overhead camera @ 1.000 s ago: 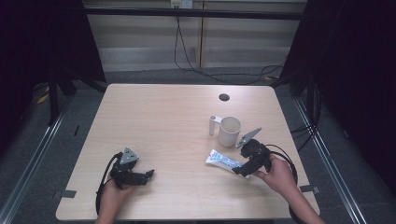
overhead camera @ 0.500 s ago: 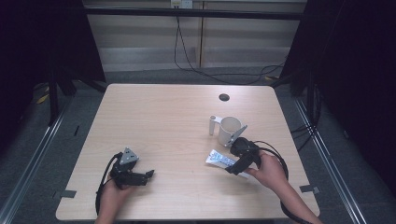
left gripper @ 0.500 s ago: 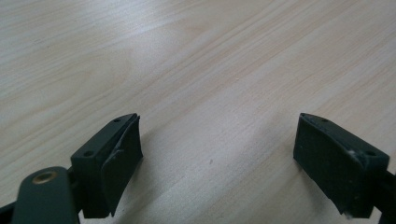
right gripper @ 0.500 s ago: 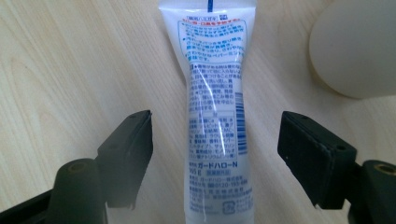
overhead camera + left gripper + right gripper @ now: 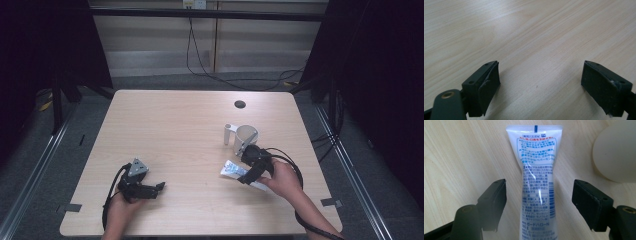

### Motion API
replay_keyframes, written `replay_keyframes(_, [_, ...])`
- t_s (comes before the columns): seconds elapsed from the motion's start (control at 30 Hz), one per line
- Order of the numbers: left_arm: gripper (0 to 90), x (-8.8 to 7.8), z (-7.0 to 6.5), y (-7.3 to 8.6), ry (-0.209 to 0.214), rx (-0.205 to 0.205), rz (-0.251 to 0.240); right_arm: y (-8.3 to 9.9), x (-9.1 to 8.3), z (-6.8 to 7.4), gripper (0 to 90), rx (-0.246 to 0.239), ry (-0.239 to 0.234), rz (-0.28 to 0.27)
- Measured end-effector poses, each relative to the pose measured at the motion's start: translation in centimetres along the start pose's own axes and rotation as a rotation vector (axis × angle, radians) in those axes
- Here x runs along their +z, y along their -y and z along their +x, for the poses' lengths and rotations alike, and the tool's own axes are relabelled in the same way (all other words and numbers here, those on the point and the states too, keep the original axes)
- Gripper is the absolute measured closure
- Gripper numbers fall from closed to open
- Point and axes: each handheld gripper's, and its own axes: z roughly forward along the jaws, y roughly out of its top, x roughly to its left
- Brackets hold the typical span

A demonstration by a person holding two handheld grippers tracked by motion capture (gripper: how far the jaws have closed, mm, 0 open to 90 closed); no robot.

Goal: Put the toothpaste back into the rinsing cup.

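On the left of the desk (image 5: 190, 130), the left claw (image 5: 159, 187) rests low near the front edge, its jaws spread wide over bare wood with nothing between them. To the right, the toothpaste tube (image 5: 234, 171) lies flat on the desk, just in front of the white mug (image 5: 246, 136). The right claw (image 5: 245, 179) sits over the tube, its jaws spread on either side and clear of it, having just been closing a little. Beyond the mug is a small dark hole (image 5: 240, 104) in the desk.
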Motion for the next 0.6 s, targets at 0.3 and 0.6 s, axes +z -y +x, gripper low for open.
replay_keyframes(0.3, [14.9,0.0,0.0,0.0,0.0,0.0,0.0,-0.8,0.7,-0.1,27.6,-0.018,0.003,0.023])
replay_keyframes(0.6, [15.0,0.0,0.0,0.0,0.0,0.0,0.0,-1.3,1.5,-0.1,29.7,-0.013,-0.007,0.04])
